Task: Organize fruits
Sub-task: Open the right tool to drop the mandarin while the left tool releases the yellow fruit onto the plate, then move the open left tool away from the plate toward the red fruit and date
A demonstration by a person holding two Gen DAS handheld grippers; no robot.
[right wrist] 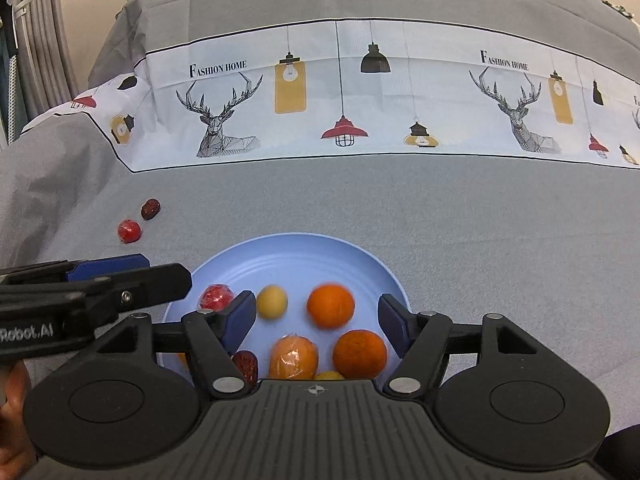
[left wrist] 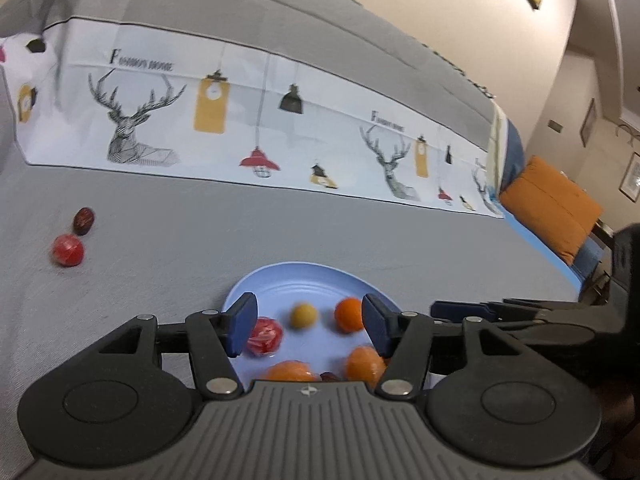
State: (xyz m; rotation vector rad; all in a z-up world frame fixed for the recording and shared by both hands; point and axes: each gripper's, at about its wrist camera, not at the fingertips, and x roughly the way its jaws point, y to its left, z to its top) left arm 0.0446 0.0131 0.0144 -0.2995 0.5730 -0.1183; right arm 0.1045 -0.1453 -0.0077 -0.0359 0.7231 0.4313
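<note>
Two fruits, a red ball [right wrist: 129, 231] and a date [right wrist: 150, 209], are left on the cloth [right wrist: 480, 220] well off the plate's [right wrist: 280, 248] left rim. The left gripper [left wrist: 308, 326] and right gripper [right wrist: 316, 316] are held over the plate, jaws apart and empty. If a jaw is dipped, the round orange [right wrist: 330, 305] could be knocked and rolled over the low rim.

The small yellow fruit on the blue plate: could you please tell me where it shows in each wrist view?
Left wrist: small yellow fruit at lower centre, between the open fingers.
Right wrist: it sits lower centre-left, just right of the left finger.
Shared landmark: the blue plate holding it.
</note>
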